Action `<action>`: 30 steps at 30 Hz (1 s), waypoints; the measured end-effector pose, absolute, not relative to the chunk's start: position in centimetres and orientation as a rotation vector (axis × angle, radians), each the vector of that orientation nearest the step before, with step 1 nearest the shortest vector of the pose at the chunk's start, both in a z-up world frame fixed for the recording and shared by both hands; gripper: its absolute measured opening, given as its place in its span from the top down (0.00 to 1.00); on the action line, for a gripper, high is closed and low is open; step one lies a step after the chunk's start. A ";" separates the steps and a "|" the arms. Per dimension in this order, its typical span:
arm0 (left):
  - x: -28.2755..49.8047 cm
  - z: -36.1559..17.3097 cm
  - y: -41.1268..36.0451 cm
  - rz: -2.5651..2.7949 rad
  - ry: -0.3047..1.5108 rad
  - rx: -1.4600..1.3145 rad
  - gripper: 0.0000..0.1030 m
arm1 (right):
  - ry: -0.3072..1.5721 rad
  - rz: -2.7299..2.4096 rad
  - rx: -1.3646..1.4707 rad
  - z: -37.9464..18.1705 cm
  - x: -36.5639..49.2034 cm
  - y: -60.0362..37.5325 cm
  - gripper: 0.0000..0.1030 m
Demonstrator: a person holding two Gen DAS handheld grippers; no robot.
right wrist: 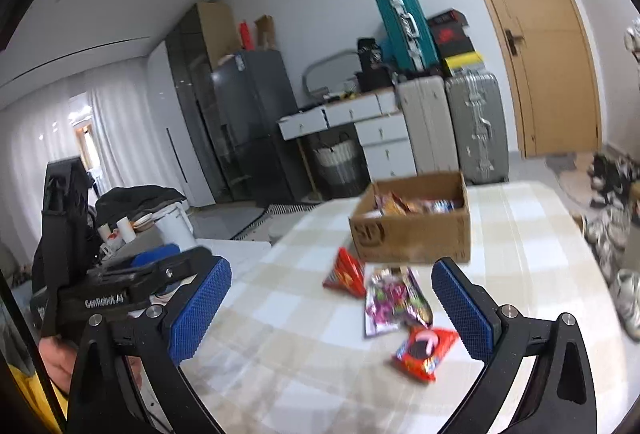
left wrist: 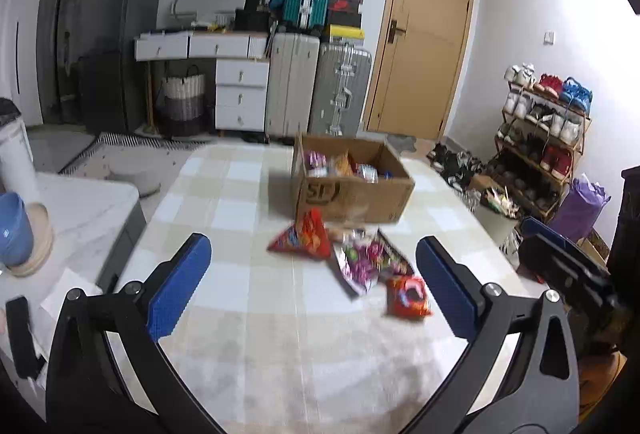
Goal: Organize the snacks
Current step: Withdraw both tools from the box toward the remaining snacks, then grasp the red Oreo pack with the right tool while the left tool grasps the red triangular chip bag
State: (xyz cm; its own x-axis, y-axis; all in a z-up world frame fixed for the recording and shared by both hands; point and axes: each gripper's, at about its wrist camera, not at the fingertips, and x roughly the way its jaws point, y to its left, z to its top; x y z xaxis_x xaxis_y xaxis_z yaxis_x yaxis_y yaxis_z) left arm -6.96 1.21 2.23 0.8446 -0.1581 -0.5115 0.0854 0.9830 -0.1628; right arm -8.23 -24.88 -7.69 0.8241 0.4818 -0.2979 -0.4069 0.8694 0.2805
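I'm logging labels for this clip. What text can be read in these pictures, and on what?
"GenRobot.AI": on the left gripper's body, seen in the right wrist view.
"SF": printed on the front of the cardboard box, blurred but legible.
Snack packets on the table, the red one included: print too blurred to read.
Boxes on the suitcases: too small to read.

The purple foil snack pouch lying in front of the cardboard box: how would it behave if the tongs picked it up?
The purple foil pouch lies flat and crinkled, so it would probably flop and bend rather than stay stiff. Its glossy film suggests it could slip, though the ridged blue pads should help. It looks thin, so likely light.
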 end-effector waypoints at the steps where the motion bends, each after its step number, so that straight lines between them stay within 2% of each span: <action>1: -6.1 1.4 0.9 -0.128 0.570 -0.135 0.01 | 0.394 0.465 0.222 -8.5 -8.0 -25.0 0.01; 15: -0.1 -5.2 -1.0 -0.154 0.710 -0.146 0.01 | 0.581 0.386 0.296 -14.4 -3.4 -26.9 0.01; 26: 4.4 -10.0 -2.9 -0.166 0.817 -0.145 0.01 | 0.811 0.330 0.328 -21.4 2.2 -27.9 0.01; 30: 6.0 -11.8 -3.0 -0.170 0.849 -0.164 0.01 | 0.834 0.338 0.300 -22.2 3.9 -27.2 0.05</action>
